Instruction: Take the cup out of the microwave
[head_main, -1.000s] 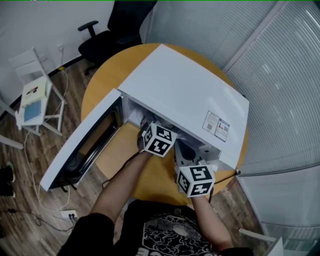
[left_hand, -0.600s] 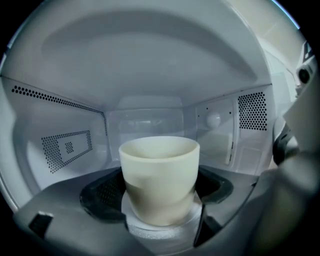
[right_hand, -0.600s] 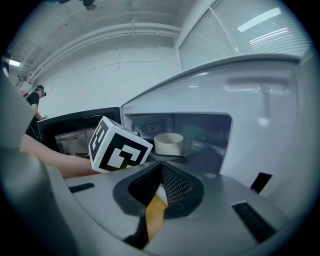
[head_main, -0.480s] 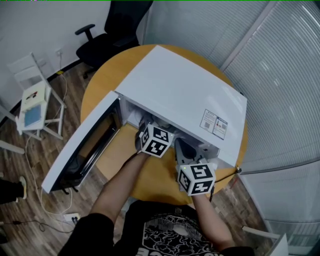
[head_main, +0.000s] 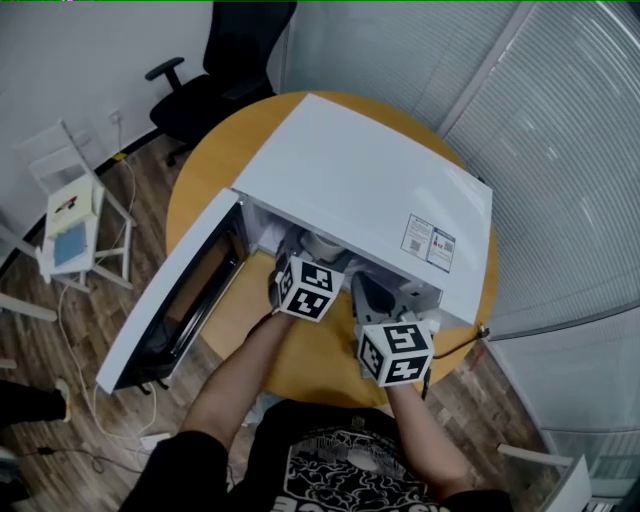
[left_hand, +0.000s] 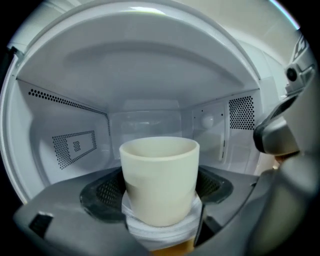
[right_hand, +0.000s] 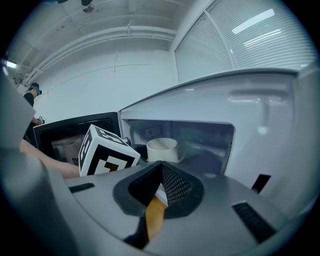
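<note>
A cream cup (left_hand: 160, 175) stands upright on a white ring inside the open white microwave (head_main: 360, 190). My left gripper (head_main: 310, 255) reaches into the cavity, its two dark pads (left_hand: 107, 192) pressed against the cup's left and right sides. In the head view only the cup's rim (head_main: 322, 243) peeks out under the microwave's top. My right gripper (head_main: 367, 297) hangs outside the opening, to the right of the left one, its jaws shut with nothing between them. From the right gripper view the cup (right_hand: 161, 149) shows beyond the left gripper's marker cube (right_hand: 107, 152).
The microwave door (head_main: 180, 290) swings wide open to the left. The microwave sits on a round wooden table (head_main: 210, 160). A black office chair (head_main: 215, 70) and a white chair (head_main: 75, 215) stand on the floor beyond. Glass walls with blinds run along the right.
Both grippers stay almost where they were. The cup's rim now shows at the cavity mouth in the head view, which has shifted slightly.
</note>
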